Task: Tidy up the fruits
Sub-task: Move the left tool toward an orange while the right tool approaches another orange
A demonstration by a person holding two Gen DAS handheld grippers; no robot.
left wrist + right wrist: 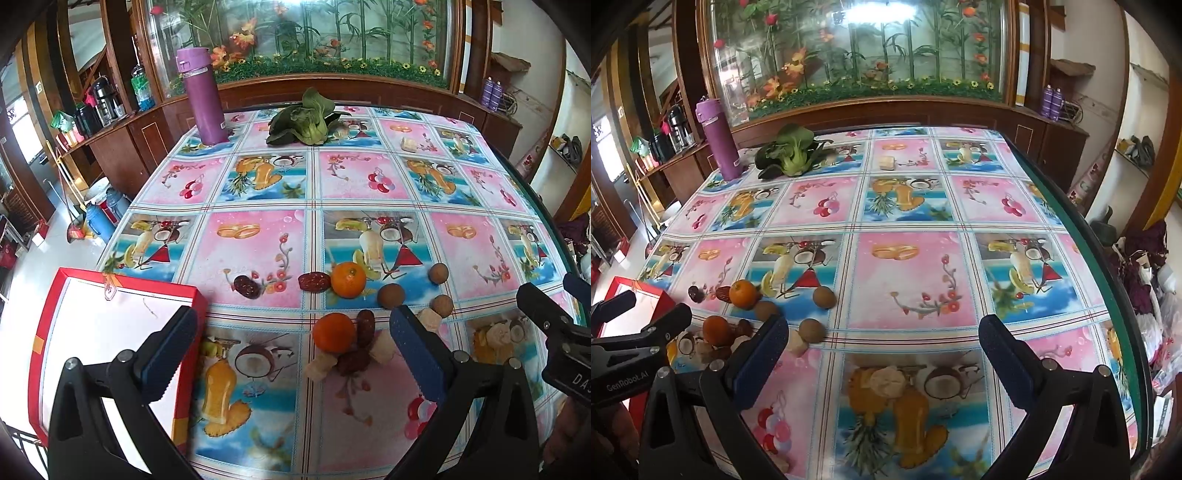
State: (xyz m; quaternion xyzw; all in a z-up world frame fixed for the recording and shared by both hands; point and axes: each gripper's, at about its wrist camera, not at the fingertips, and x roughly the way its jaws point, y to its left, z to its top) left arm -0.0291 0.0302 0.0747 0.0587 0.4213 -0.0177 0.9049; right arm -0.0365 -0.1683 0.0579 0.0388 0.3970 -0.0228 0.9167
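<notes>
1. Two claws are mine, and both are wide open with nothing in them. My left claw (291,354) hangs low over the near part of the surface (258,192). My right claw (882,347) hangs over a bare patch further right.

2. What could go wrong: the fruits sit in a tight bunch. The near orange (333,331) touches a dark red date (365,328) and some pale pieces. If I close on it carelessly, I think a finger may push the others away.

3. The round brown fruits (388,295) look like they roll easily. A bump could send one toward the near edge of the surface.

4. The printed cloth shows fruit pictures too. I could mix up a picture with a real fruit.

5. The red box (110,332) hangs partly over the near left corner. I guess the fruits go there. A hard push could tip it off.

6. Where the fruits lie: the bunch sits just ahead of my left claw, nearer its right finger. That finger hides part of a pale piece. The far orange (348,279) and another date (314,282) lie a bit further back. One more date (246,286) lies to the left.

7. For my right claw, the fruits lie off to the left, beside its left finger.
</notes>
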